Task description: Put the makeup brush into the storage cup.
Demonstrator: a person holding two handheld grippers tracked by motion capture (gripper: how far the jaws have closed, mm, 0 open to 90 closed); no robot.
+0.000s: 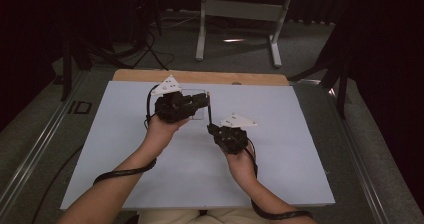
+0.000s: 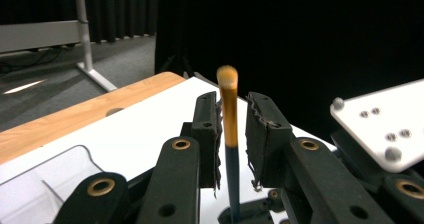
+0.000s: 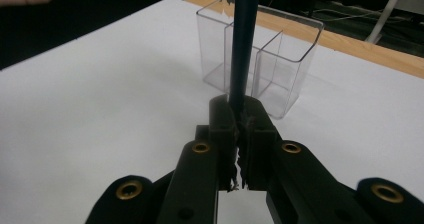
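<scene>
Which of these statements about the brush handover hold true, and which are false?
1. The right gripper is shut on the brush. True.
2. The left gripper clamps the brush tight. False: gaps show beside the brush between its jaws.
3. The clear container lies tipped over. False: it stands upright on the white board.
4. The brush has an orange-tan tip. True.
5. The container has inner dividers. True.
</scene>
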